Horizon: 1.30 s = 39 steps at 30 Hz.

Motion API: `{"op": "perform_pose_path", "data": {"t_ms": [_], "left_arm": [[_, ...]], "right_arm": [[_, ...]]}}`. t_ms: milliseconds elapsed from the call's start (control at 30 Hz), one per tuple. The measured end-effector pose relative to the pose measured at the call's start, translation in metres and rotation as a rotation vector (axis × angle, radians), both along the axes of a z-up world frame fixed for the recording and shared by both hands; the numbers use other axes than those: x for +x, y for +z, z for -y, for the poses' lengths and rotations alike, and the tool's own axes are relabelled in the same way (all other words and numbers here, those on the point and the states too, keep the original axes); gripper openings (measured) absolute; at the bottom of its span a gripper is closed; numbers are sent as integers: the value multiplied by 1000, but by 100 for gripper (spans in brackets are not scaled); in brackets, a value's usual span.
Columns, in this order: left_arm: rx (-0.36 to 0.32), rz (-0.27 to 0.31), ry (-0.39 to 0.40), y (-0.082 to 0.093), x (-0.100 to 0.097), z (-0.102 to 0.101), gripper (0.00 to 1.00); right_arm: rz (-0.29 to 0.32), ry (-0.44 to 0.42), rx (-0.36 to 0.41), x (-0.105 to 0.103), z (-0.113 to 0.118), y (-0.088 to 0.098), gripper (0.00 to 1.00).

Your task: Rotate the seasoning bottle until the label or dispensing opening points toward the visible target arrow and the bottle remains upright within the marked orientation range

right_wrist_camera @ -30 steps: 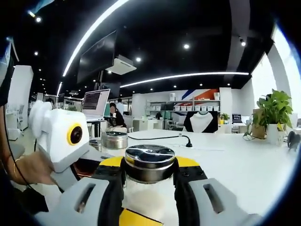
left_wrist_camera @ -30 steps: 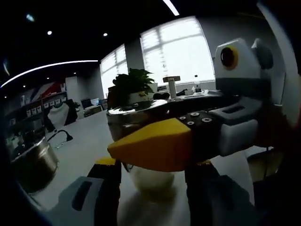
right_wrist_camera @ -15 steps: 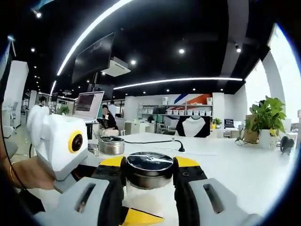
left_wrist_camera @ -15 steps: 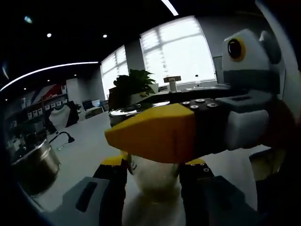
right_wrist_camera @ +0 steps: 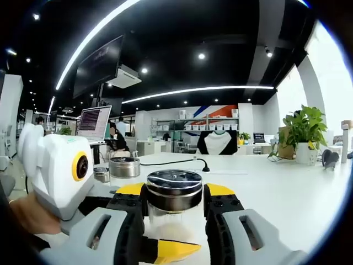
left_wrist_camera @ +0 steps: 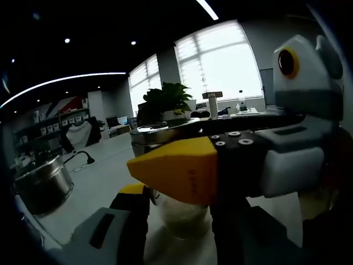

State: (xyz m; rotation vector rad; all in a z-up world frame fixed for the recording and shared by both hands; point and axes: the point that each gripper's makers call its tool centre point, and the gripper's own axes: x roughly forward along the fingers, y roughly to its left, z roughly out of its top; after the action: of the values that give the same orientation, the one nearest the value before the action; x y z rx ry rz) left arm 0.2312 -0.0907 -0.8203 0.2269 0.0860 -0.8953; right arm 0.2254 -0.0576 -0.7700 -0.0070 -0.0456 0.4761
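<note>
The seasoning bottle [right_wrist_camera: 174, 201] stands upright, clamped under its cap by the right gripper [right_wrist_camera: 174, 221]; the left gripper [left_wrist_camera: 179, 221] apparently closes lower down.

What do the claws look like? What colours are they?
Each claw is chunky grey plastic with black inner parts and yellow tips. In the left gripper view, the right claw shows a big yellow wedge tip, a black block with round screws and a white box behind. In the right gripper view, the left claw has a pointed yellow tip. A hand is behind it.
</note>
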Motion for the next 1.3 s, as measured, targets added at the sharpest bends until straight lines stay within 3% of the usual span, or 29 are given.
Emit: {"op": "perform_pose_path", "data": {"t_ms": [367,833,1300], "left_arm": [[-20,9,49,0,1,-2,45],[-52,23,105,0,0,-3,45],[-59,34,74,1,-1,-3,45]], "right_arm": [[14,-61,-12,7,-1,-1,40],[36,-76,-33,16,-2,0,43],[66,-30,-17,17,-3,1,42]]}}
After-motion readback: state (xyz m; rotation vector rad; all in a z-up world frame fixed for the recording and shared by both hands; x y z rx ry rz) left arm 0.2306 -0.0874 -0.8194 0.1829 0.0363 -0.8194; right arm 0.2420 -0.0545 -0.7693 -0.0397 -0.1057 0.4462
